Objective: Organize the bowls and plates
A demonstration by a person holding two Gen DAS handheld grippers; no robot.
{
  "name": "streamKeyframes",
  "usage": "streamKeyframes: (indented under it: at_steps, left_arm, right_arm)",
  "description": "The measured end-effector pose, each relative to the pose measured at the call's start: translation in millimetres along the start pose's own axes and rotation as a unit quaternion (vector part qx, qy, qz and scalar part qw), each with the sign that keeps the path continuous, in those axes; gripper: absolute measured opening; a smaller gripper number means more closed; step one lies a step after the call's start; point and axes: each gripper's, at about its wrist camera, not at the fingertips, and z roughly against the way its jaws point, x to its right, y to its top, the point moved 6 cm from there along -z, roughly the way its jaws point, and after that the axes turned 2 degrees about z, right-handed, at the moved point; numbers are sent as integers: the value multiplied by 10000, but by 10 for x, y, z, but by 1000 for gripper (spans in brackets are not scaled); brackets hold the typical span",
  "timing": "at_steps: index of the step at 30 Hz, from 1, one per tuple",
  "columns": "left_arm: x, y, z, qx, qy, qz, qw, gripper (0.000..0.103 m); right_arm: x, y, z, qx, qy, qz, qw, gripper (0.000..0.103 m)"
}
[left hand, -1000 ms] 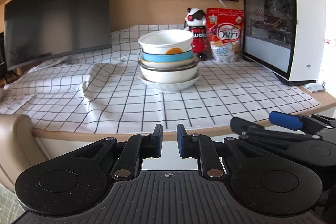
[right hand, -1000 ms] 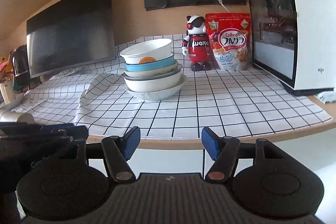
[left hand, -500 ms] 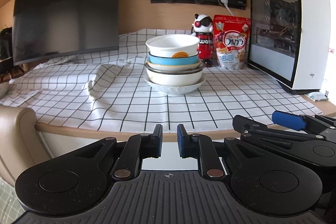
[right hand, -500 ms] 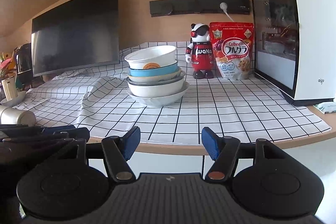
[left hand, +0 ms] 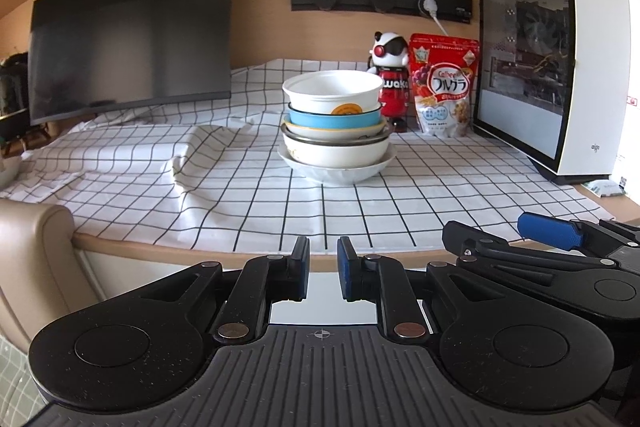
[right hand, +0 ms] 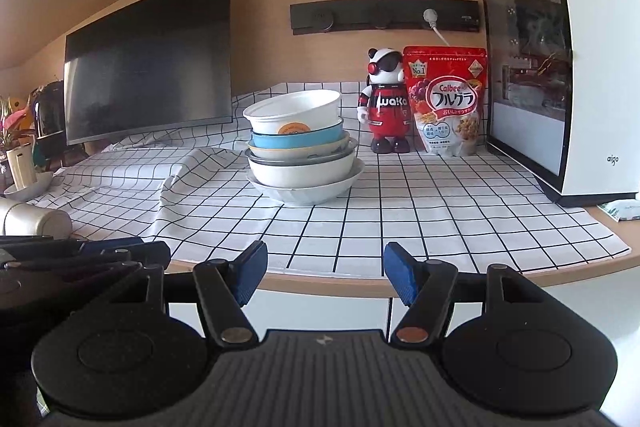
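1. Crockery stands in one mixed stack (left hand: pixel 338 127) on the checked tablecloth (left hand: pixel 440 187), at about 12 o'clock from both grippers and well apart from them. A white paper bowl (left hand: pixel 334 93) with an orange label sits on top, slightly tilted. Under it come a blue-sided bowl (left hand: pixel 334 115), a cream plate, a steel-rimmed dish, a white bowl (left hand: pixel 336 151) and a shallow plate (left hand: pixel 338 171) at the bottom.
2. Left gripper (left hand: pixel 323 269) hangs off the table's near edge, its blue pads drawn close with a narrow gap between them, pinching nothing. Right gripper (right hand: pixel 325 274) hangs beside it, fingers spread wide and empty.
3. Step in hand, as I judge it: one moment does not settle this. A single pile with both grippers empty fits dishes waiting to be sorted by kind, and equally a pile just gathered.
4. Next move: any grasp would need a reach forward over the table edge, and the paper bowl alone is free to lift. It looks light and sits askew, so a rim pinch should be gentle.
5. Against the frame a second ago: the stack, the panda figure (right hand: pixel 386 99) and the cereal bag (right hand: pixel 448 99) at 1 o'clock look larger and higher in both views, so the cameras have come closer. Finger openings match.
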Motion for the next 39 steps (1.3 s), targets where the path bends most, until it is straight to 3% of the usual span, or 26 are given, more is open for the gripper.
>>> streamKeyframes:
  at_steps: [39]
  left_arm:
    - [-4, -54, -58, -209, -69, 135, 9997, 18]
  right_arm:
    - [-6, -29, -16, -189, 93, 31, 9998, 66]
